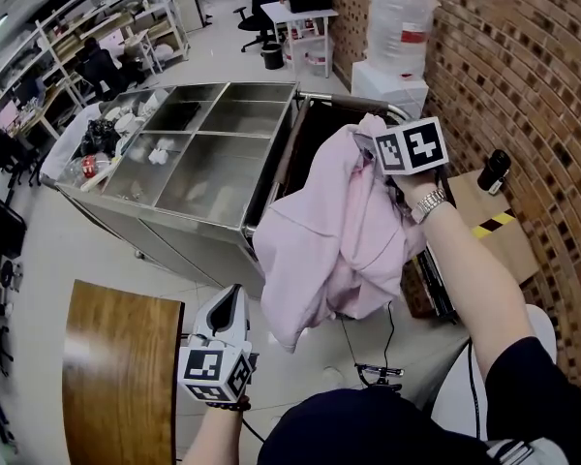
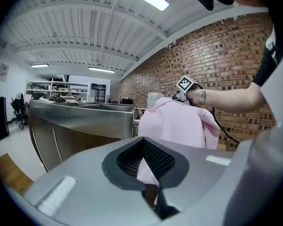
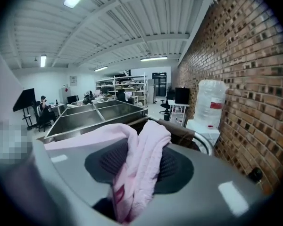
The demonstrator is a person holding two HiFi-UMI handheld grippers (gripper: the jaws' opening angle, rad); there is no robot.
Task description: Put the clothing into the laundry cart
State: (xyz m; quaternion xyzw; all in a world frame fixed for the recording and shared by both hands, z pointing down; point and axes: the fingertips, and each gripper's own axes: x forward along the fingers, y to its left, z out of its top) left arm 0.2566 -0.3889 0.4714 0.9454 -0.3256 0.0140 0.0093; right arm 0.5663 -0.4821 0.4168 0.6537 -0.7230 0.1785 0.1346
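In the head view our right gripper is raised over the dark laundry cart, which stands against the end of the steel worktop. The pink garment hangs from it in one long loose drape. Most of the cloth falls outside the near rim, and the lowest hem dangles just beside our left gripper, which is held low and apart from it. We judge the garment light, soft and entirely limp. It will keep no shape, will swing with any move, and its trailing end could snag on the cart's rim or the worktop's edge. In the left gripper view the jaws meet at their tips with nothing pinched. The pink showing through the slit is the garment hanging beyond them, not cloth in their hold. In the right gripper view a thick bunched fold of the garment fills the space between the pads and spills over the left one, so this gripper is clamped on the cloth and carries its whole weight. The fabric looks plush rather than slick, so a gathered fold like this seems the safest place to hold it. A second hold near the lower hem would likely help gather the tail over the cart's rim.
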